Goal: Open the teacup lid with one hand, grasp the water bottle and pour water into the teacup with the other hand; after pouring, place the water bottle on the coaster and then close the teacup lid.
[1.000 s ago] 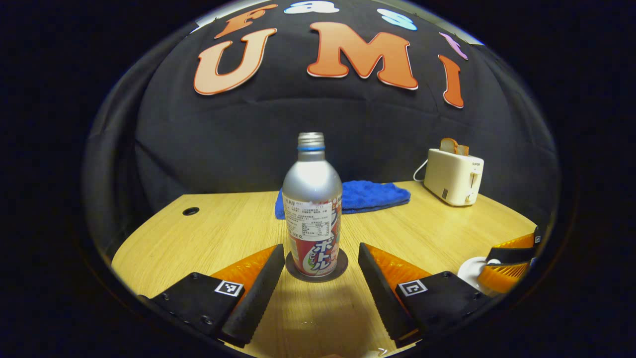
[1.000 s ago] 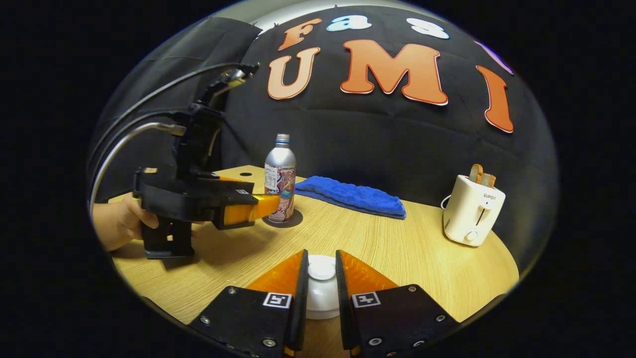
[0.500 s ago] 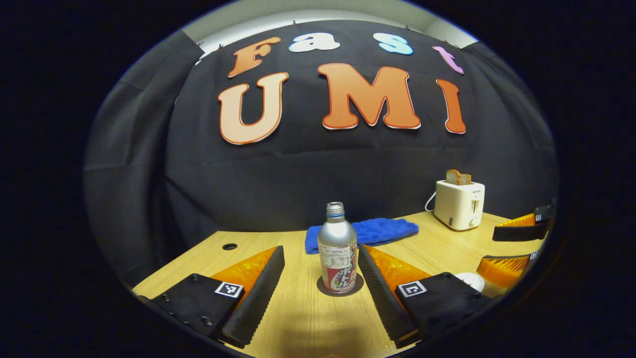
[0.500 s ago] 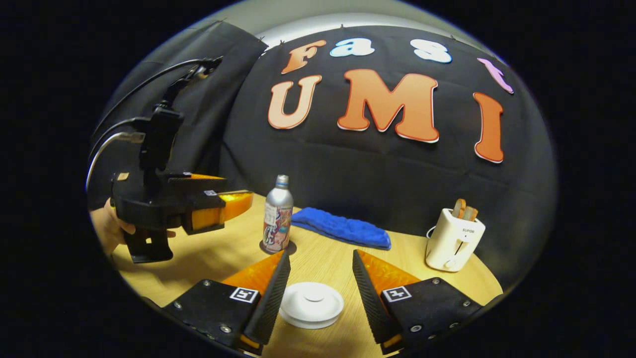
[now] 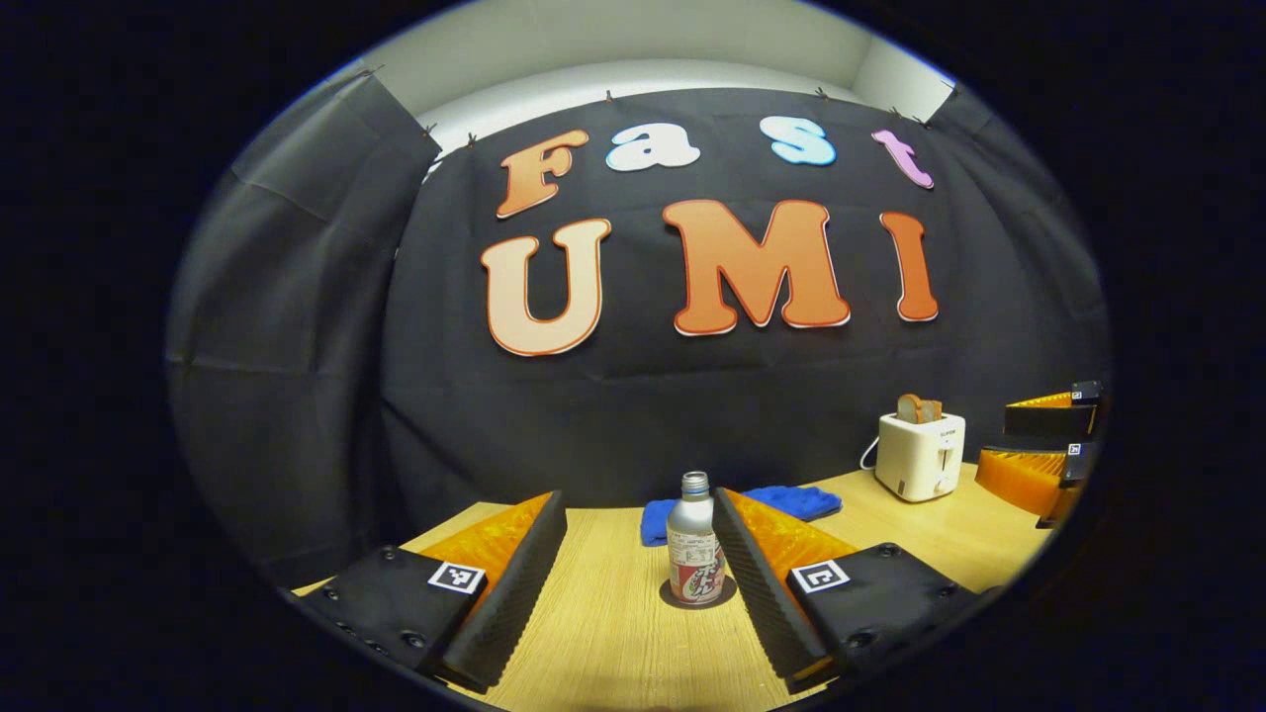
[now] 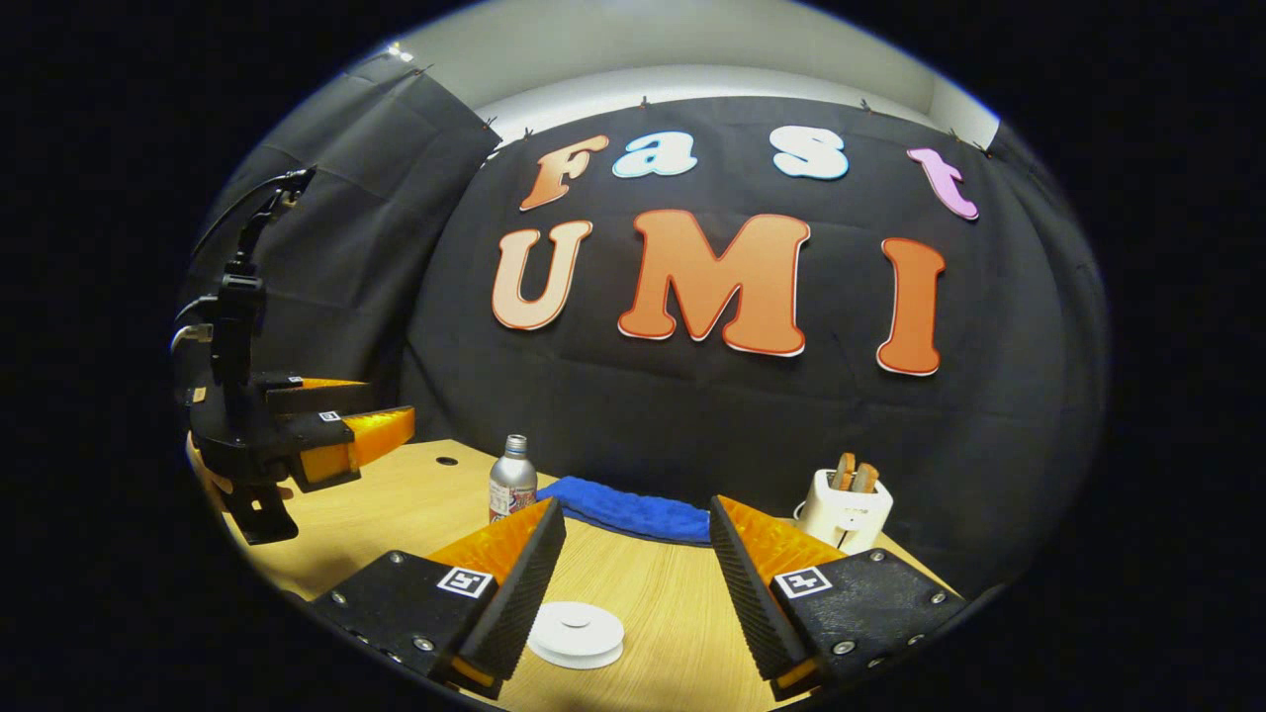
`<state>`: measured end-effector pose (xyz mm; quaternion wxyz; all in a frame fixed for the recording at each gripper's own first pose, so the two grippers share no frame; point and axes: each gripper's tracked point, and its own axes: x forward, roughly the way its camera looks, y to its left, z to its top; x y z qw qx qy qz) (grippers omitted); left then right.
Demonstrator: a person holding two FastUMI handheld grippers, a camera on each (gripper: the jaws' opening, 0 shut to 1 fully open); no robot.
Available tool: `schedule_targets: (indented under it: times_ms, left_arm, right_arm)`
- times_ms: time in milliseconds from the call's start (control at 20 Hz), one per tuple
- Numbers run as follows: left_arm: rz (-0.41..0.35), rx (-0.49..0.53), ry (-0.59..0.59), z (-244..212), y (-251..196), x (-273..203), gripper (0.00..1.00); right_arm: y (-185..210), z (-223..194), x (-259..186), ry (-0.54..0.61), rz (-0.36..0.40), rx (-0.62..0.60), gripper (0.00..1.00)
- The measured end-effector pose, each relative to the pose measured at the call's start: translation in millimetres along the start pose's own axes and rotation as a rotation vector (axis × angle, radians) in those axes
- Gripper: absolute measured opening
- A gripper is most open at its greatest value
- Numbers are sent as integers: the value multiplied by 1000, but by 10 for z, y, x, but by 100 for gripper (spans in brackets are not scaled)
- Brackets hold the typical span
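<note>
The water bottle (image 5: 694,539) stands upright on its coaster (image 5: 698,596), and the teacup lid (image 6: 576,633) lies ahead between our right gripper's (image 6: 633,583) open jaws; our left gripper (image 5: 638,578) is open too.

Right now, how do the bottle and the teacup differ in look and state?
The bottle is tall, silver and printed; the teacup is low, round and plain white. The bottle's mouth has no cap; the teacup has its lid on. The bottle stands on a dark coaster; the teacup sits on the bare table. Both stand upright, and no claw holds either.
</note>
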<state>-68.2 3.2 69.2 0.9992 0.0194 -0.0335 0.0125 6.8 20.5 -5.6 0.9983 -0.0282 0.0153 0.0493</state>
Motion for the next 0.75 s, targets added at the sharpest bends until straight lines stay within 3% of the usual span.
schedule_targets:
  times_ms: [300,400,750]
  left_arm:
    - [19,-18,-33,210,30,-391,93]
    - [23,-23,-30,211,46,-533,97]
    - [35,-32,-38,210,65,-917,94]
  right_arm:
    - [-211,200,-369,-35,-68,17,88]
    - [-251,201,-516,-35,-80,23,88]
    - [-365,159,-860,-29,-117,40,88]
